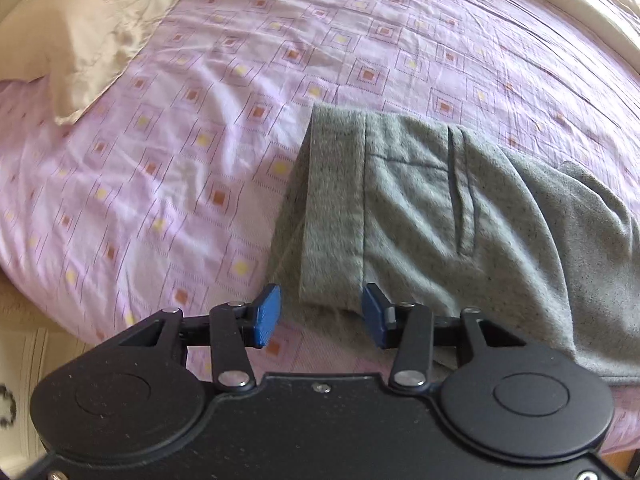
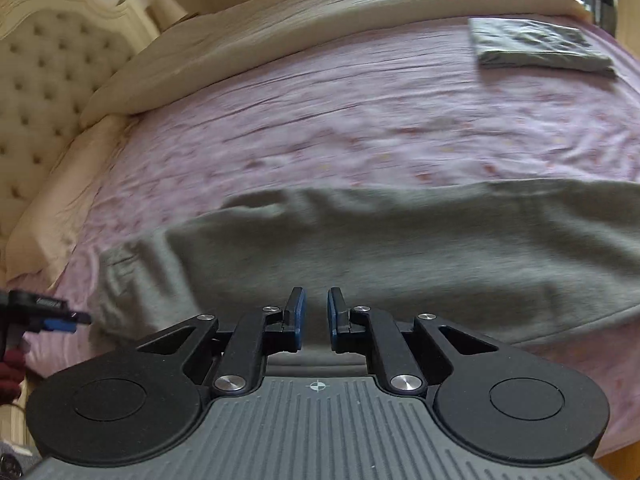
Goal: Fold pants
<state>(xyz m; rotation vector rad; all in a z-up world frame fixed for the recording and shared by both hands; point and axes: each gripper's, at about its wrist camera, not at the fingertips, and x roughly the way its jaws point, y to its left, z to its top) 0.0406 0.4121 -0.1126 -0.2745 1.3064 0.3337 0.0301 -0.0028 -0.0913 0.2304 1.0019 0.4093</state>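
Grey pants [image 1: 440, 216] lie on the pink patterned bedsheet [image 1: 180, 140], waistband end toward the left and a pocket slit showing. My left gripper [image 1: 320, 314] points down at the near waistband corner. It is open, its blue pads [image 1: 267, 316] standing either side of that corner without pressing it. In the right wrist view the pants [image 2: 380, 256] stretch across the bed, blurred. My right gripper [image 2: 316, 318] hovers over their near edge, open by a narrow gap with nothing seen in it. The left gripper [image 2: 78, 319] shows at the left edge.
A folded grey garment [image 2: 540, 46] lies at the back right of the bed. Cream bedding [image 2: 280, 36] runs along the far side, a cream pillowcase [image 1: 80, 48] lies at the head, and a tufted headboard [image 2: 48, 64] stands left. A dark red sleeve [image 2: 10, 368] is behind the left gripper.
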